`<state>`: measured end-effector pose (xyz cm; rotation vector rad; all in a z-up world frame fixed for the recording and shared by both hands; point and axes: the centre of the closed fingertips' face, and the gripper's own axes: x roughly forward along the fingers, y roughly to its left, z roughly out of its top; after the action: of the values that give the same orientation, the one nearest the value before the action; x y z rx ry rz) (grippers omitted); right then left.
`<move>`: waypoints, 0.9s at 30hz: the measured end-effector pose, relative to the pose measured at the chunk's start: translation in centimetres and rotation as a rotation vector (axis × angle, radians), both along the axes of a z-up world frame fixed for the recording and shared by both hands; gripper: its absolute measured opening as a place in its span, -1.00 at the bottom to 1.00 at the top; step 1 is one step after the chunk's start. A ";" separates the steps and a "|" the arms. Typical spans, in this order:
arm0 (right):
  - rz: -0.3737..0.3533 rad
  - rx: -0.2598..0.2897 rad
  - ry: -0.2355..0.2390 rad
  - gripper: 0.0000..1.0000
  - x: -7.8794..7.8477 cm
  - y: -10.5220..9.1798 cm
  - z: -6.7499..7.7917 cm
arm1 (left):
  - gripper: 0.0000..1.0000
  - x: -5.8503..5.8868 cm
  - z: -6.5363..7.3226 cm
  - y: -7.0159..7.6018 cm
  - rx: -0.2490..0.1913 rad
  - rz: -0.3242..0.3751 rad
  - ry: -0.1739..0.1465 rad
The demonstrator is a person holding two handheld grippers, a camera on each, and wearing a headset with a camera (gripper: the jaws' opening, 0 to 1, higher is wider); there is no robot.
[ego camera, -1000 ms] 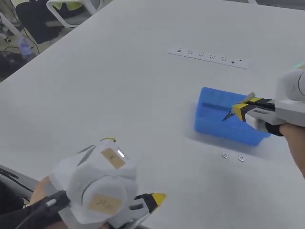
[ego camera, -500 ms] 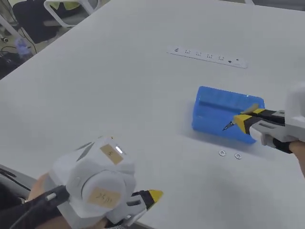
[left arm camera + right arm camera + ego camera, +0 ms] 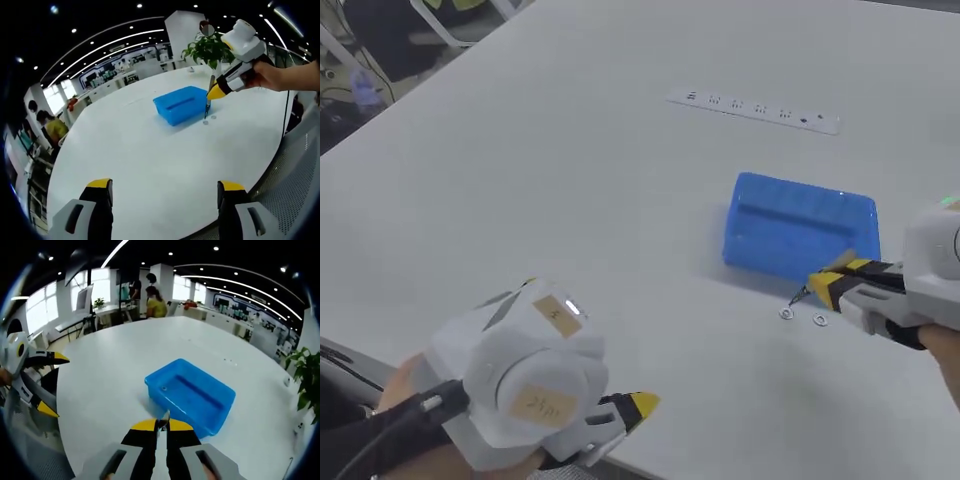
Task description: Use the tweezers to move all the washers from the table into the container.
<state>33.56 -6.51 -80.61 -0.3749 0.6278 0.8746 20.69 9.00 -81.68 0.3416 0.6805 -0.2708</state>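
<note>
While you hold the right hand-held gripper [image 3: 817, 288] low over the bench [image 3: 570, 180], its jaws are clamped together on the tweezers [image 3: 800, 296], gripping them mid-body. In the right gripper view the two yellow-tipped jaws sit nearly touching, with the thin tweezers [image 3: 166, 416] poking out between them. The tweezers point down, tip just beside the left washer [image 3: 787, 314], slightly above it; I cannot tell if it touches. The second washer [image 3: 820, 320] lies just beside the first, to its right. Both washers lie flat on the bare bench, near the container's front wall, between the blue container [image 3: 770, 262] and the bench's near edge. In the left gripper view the tweezers [image 3: 206, 107] hang nearly upright over the same two washers.

Your left hand-held gripper [image 3: 635, 408] hangs at the near edge of the bench, well apart from the container, jaws spread wide with nothing between them; the left gripper view shows bare bench between its two yellow tips. A white power strip [image 3: 755, 108] lies beyond the container toward the far edge.
</note>
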 end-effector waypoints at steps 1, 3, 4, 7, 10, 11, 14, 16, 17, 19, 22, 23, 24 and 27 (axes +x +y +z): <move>0.000 -0.002 0.002 -0.96 0.0 0.0 -0.1 | 0.77 0.0 0.0 0.0 0.002 0.000 -0.002; 0.001 -0.001 0.008 -0.96 -0.1 0.0 -0.2 | 0.77 0.0 0.0 0.0 0.000 0.001 -0.002; 0.001 -0.002 0.008 -0.96 -0.1 0.1 -0.3 | 0.77 0.0 0.0 0.0 0.000 0.002 -0.001; 0.003 -0.014 0.009 -0.96 -0.1 0.1 -0.5 | 0.77 0.0 -0.1 0.0 0.003 0.000 0.002; 0.006 -0.023 0.007 -0.96 -0.1 0.1 -0.6 | 0.77 0.0 -0.1 0.0 0.006 -0.001 0.002; 0.007 -0.026 0.006 -0.96 -0.1 0.1 -0.7 | 0.76 0.0 -0.1 0.0 0.006 0.000 0.001; 0.007 -0.031 0.004 -0.96 -0.1 0.2 -0.9 | 0.76 -0.1 -0.2 0.1 0.008 0.001 0.006; 0.005 -0.037 0.004 -0.96 0.0 0.3 -1.0 | 0.75 -0.1 -0.1 0.1 0.007 0.000 0.005; 0.007 -0.033 -0.004 -0.96 0.1 0.3 -0.9 | 0.76 -0.1 -0.2 0.1 0.007 0.000 0.007; 0.006 -0.033 0.002 -0.96 0.1 0.5 -0.9 | 0.75 -0.1 -0.2 0.1 0.010 0.001 0.009; 0.010 -0.037 -0.004 -0.96 0.3 0.7 -0.9 | 0.75 -0.1 -0.2 0.2 0.012 0.001 0.009; 0.010 -0.037 -0.005 -0.96 0.3 0.7 -0.8 | 0.75 -0.1 -0.2 0.2 0.011 0.002 0.008; 0.010 -0.037 -0.005 -0.96 0.3 0.8 -0.8 | 0.75 -0.1 -0.2 0.2 0.008 0.003 0.008; 0.009 -0.036 -0.018 -0.96 0.4 0.9 -0.8 | 0.75 0.0 -0.2 0.2 0.009 0.003 0.006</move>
<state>33.98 -5.57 -81.44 -0.4179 0.6265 0.8682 20.65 9.18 -81.84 0.3480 0.6886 -0.2666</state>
